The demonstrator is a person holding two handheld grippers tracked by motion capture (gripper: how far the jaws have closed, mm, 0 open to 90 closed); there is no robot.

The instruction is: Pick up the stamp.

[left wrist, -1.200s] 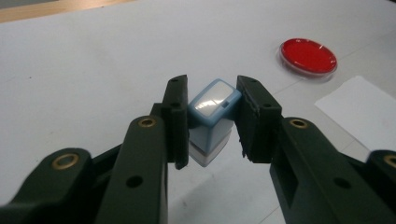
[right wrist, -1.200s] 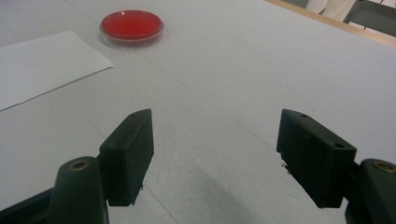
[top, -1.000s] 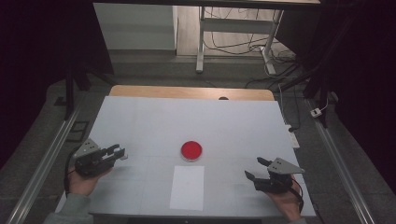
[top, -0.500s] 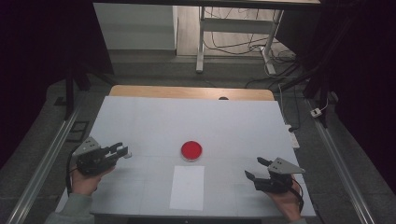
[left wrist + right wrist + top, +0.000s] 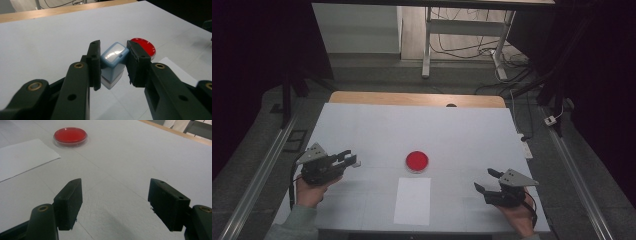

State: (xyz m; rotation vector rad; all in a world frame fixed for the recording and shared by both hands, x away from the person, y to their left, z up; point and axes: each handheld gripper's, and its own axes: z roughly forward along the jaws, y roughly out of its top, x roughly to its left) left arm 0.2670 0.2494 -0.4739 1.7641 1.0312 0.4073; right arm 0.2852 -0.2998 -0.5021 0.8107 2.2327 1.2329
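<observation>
Your left gripper (image 5: 351, 161) is pinching a small blue-grey stamp block (image 5: 113, 63), its two black jaws pressing flat against the block's opposite sides (the left gripper view shows this plainly). The block has a rounded, glossy top and a paler band at its base. In the high view you are holding it over the left part of the white table (image 5: 377, 130), with the jaws pointing toward the middle.

Your right gripper (image 5: 484, 182) is sitting over the right part of the table, its jaws spread wide with nothing between them, and bare table surface is showing in the gap in the right gripper view.

Between your two hands, a round red dish (image 5: 417, 161) is lying flat on the table. A white sheet of paper (image 5: 412, 200) is lying just on your side of the dish, near it but apart. The stamp block is hanging well to the left of both (the dish appears right behind the jaws in the left gripper view).
</observation>
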